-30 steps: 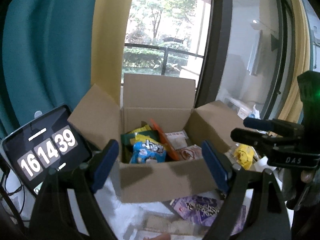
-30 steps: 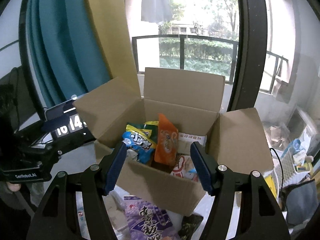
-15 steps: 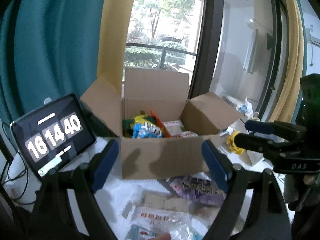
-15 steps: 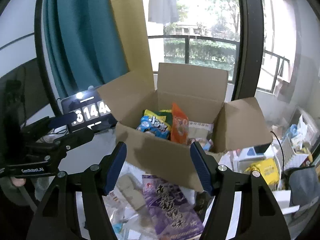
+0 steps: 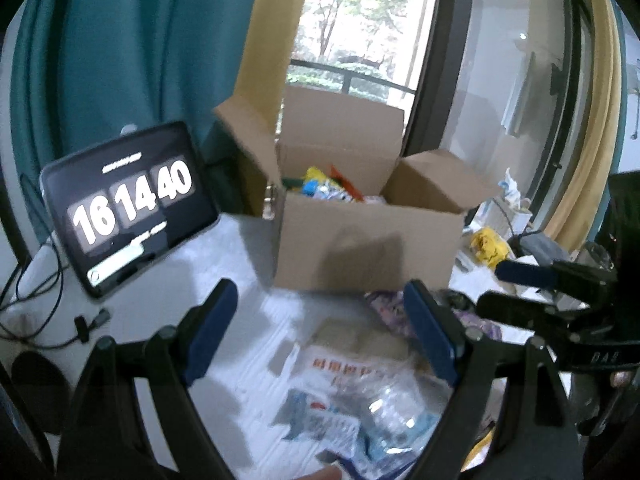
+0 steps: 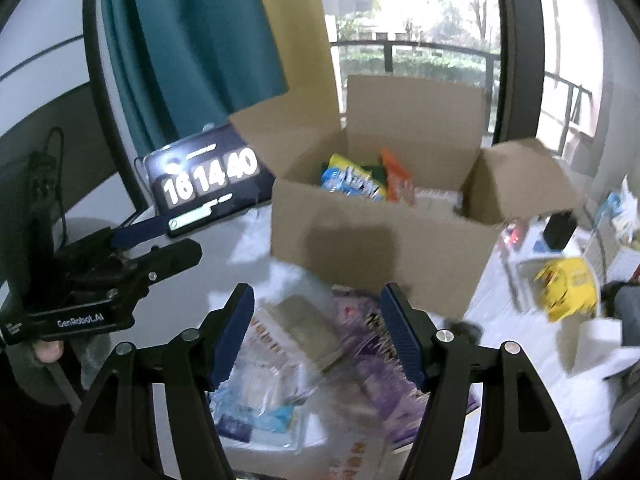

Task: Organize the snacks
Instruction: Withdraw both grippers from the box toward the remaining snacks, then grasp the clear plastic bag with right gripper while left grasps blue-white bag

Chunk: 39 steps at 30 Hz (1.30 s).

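An open cardboard box (image 5: 368, 248) (image 6: 380, 248) stands on the white table and holds several snack packs, among them a blue one (image 6: 348, 180) and an orange one (image 6: 396, 180). Loose snacks lie in front of the box: a purple bag (image 6: 384, 348) (image 5: 388, 308), a grey-beige pack (image 6: 308, 324), a white pack with red print (image 5: 344, 364) and clear blue-printed packs (image 5: 360, 420) (image 6: 256, 408). My left gripper (image 5: 320, 340) is open and empty above them. My right gripper (image 6: 318, 336) is open and empty above the purple bag.
A tablet clock reading 16:14:40 (image 5: 128, 204) (image 6: 208, 176) leans at the left of the box, with cables (image 5: 60, 320) beside it. A yellow bag (image 6: 568, 288) and clutter lie at the right. Teal and yellow curtains and a window are behind.
Both grippers have pulled back and lowered away from the box, so the loose snacks on the table in front of it come into view. Both stay open and empty.
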Motion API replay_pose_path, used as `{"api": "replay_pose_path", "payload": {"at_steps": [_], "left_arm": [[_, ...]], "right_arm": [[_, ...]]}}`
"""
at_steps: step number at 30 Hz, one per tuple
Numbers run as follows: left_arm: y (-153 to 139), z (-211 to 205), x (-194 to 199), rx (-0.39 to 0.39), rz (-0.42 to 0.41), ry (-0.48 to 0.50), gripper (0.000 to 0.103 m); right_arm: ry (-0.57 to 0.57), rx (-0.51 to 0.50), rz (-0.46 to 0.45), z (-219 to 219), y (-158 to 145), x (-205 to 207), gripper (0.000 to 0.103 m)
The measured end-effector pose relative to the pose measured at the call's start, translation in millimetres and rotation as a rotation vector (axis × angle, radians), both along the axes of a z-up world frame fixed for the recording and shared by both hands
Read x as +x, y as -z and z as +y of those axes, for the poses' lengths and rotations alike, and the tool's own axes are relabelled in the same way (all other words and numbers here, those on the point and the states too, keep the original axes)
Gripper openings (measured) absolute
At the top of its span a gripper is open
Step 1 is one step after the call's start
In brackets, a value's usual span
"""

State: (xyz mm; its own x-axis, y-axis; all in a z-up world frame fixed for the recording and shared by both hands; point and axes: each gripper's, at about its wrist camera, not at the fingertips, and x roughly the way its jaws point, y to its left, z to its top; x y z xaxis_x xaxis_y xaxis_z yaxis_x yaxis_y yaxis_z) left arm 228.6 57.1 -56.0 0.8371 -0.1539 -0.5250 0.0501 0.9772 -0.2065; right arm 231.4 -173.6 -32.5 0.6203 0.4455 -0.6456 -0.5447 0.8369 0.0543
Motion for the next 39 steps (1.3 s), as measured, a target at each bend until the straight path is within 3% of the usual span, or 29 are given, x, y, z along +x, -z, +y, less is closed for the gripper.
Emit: {"api": "replay_pose_path", "payload": {"at_steps": [18,25,27,28,30,33,39], "left_arm": [[54,43,-20,-0.049,0.113,-0.066,0.086],[66,39,-20,-0.034,0.157,-0.052,0.086],[71,34,-19,-0.018,0.175,-0.035,0.086],[73,30,-19,-0.008,0.184,-0.023,0.086],[75,24,-20,0.013,0.195,-0.003,0.086],[75,19,-19,0.042,0.209,0.014,0.086],[76,0,-11,0.085,0.245,0.062,0.086]], "right_arm": [[-0.087,-0.09,0.217,58,84,-10,0.069],[-0.091,-0.178,0.226,62,104,-17,0.069],[-0.103,-0.174,0.225,62,105,-18,0.069],[-0.112,-0.169,0.227,61,104,-18,0.061],[-0.122,-0.153,0.234,57,102,-18,0.055],[-0.115,-0.125,0.21,51,93,-19,0.054],[-0.069,-0.024,0.095,27,44,-27,0.054]]}}
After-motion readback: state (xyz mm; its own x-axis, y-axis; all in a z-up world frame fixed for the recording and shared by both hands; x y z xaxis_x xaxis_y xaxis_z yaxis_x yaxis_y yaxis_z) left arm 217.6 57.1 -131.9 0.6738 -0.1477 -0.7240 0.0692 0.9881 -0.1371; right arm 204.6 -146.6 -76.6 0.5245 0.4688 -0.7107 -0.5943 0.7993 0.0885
